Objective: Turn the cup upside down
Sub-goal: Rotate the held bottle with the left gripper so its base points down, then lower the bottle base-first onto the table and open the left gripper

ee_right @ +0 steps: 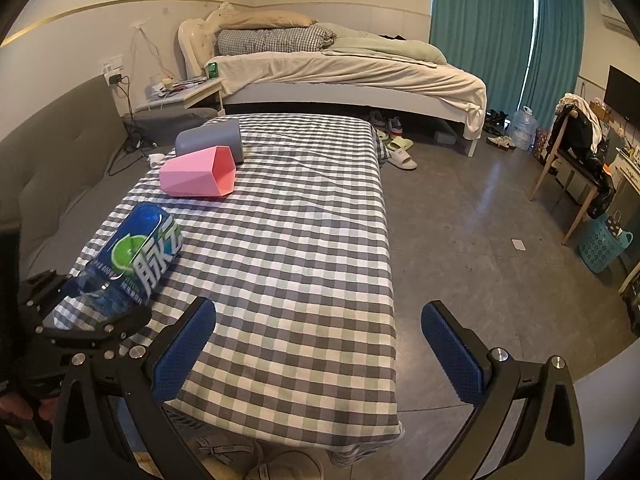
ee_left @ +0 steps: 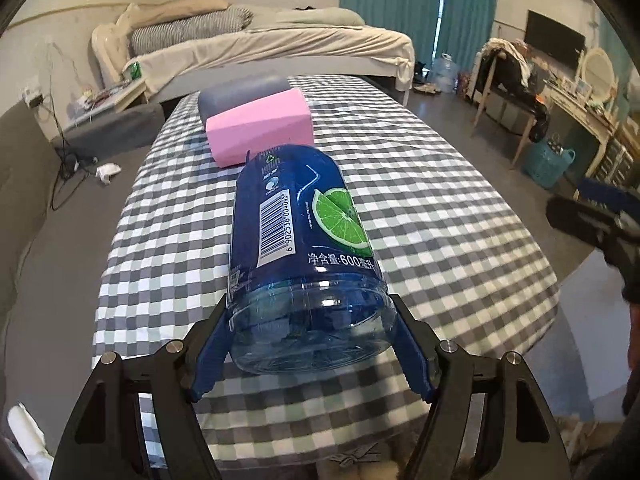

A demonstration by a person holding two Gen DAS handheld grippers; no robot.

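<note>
I'm clamping the blue cup (ee_left: 304, 248) in the left tongs (ee_left: 312, 344), lying sideways over the desk (ee_left: 440, 200); right tongs (ee_right: 318, 344) gaping wide, holding nothing; pink cup (ee_left: 260, 130) lying just beyond.

Blue cup (ee_left: 304, 240), pink cup (ee_left: 260, 130), grey-and-white checked tablecloth (ee_left: 440, 216).

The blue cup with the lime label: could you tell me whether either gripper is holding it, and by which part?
The left gripper holds the blue cup by its clear end nearest the camera, one finger on each side. The right gripper is open and holds nothing.
</note>
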